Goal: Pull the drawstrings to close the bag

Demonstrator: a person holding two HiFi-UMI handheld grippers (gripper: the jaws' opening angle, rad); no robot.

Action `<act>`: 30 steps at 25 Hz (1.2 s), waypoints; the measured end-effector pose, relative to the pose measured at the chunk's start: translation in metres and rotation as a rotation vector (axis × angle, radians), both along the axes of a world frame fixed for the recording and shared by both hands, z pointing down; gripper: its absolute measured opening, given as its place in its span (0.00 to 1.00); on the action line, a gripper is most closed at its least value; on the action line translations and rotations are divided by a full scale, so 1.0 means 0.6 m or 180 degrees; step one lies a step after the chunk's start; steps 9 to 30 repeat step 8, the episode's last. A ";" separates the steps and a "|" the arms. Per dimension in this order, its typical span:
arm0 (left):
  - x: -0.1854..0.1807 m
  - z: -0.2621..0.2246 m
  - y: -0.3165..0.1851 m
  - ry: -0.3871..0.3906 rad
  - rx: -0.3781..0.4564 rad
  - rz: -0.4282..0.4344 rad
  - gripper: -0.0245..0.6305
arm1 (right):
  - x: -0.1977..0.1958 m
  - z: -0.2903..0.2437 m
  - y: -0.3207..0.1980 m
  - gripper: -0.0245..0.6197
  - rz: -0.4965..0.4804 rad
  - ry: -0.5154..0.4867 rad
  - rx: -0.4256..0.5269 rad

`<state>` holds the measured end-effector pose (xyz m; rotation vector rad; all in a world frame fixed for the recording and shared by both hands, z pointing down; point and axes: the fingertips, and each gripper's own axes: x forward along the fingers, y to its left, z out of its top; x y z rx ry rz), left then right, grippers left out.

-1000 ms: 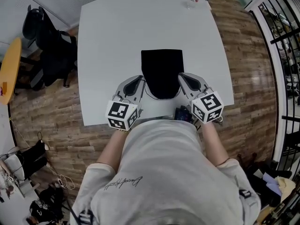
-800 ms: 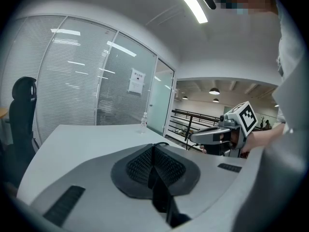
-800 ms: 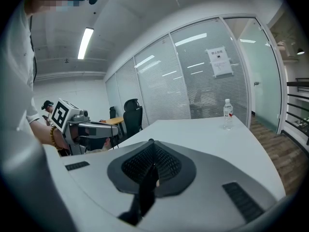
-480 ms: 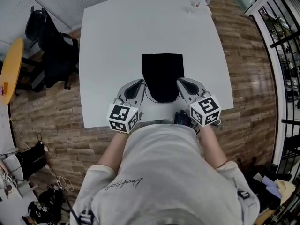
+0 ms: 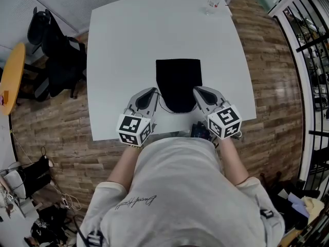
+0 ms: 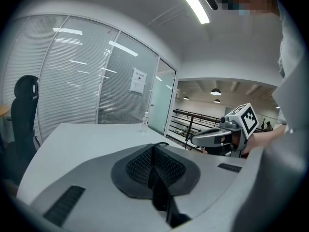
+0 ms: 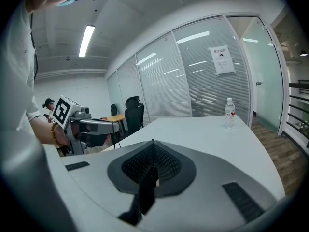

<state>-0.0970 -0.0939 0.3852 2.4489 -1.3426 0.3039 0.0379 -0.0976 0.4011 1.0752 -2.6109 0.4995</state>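
Clamping the drawstrings [image 6: 161, 143], left gripper [image 5: 154, 91] and right gripper [image 5: 196, 90] — barely moved since.

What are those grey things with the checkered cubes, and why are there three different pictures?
A person holds a tool called a gripper in each hand. One camera sits on the person's head, looking down; two others ride on the grippers. On the white table are a black bag and, far off, a water bottle. The left gripper is shut on the bag's thin drawstring. The right gripper is shut too; the drawstring leads toward its tip.
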 end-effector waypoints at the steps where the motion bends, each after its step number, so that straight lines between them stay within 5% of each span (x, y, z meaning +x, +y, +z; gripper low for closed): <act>1: 0.000 0.000 0.000 -0.0001 -0.0003 -0.0001 0.06 | 0.002 0.000 0.001 0.08 0.0003 0.0005 -0.0002; 30: -0.004 0.003 -0.001 -0.0009 -0.0014 -0.0019 0.06 | 0.011 0.004 -0.004 0.08 0.0032 0.0040 -0.0005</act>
